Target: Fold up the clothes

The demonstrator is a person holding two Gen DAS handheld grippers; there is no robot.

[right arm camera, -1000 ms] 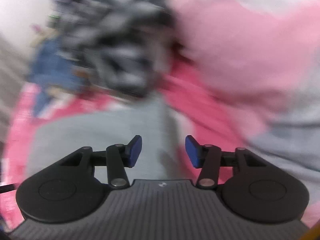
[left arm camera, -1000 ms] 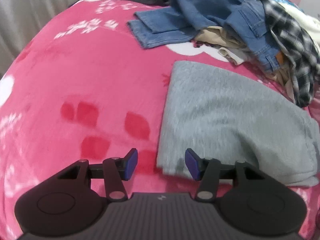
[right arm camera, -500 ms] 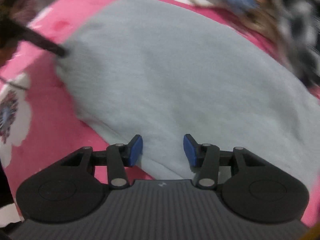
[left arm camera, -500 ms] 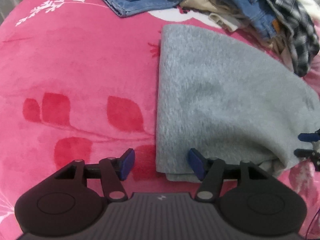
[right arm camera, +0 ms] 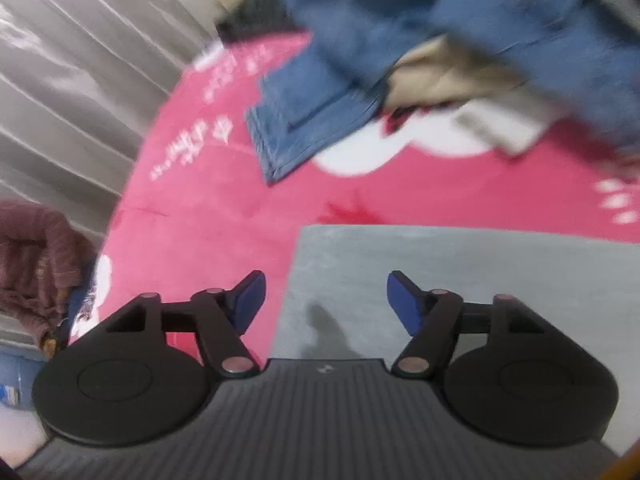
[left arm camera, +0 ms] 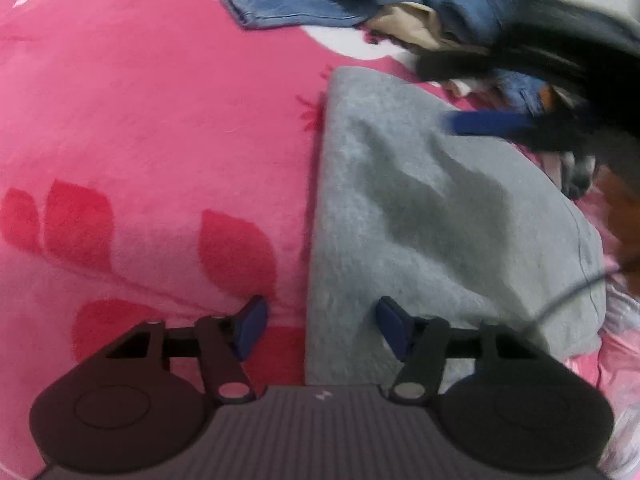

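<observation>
Right gripper (right arm camera: 322, 300) swung over to the far-left corner of the grey garment (left arm camera: 432, 216) on the pink blanket (left arm camera: 140, 140), jaws opening and empty; left gripper (left arm camera: 318, 326) closing around the near edge, so I'd pinch both layers.

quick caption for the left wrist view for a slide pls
Left claw, jaws closing, straddles the near left edge of a folded grey fleece garment on a pink floral blanket, blue jeans piled beyond.

Left claw (left arm camera: 318, 328) angled downward, jaws closing, right claw (right arm camera: 324, 300) angled downward, jaws opening
</observation>
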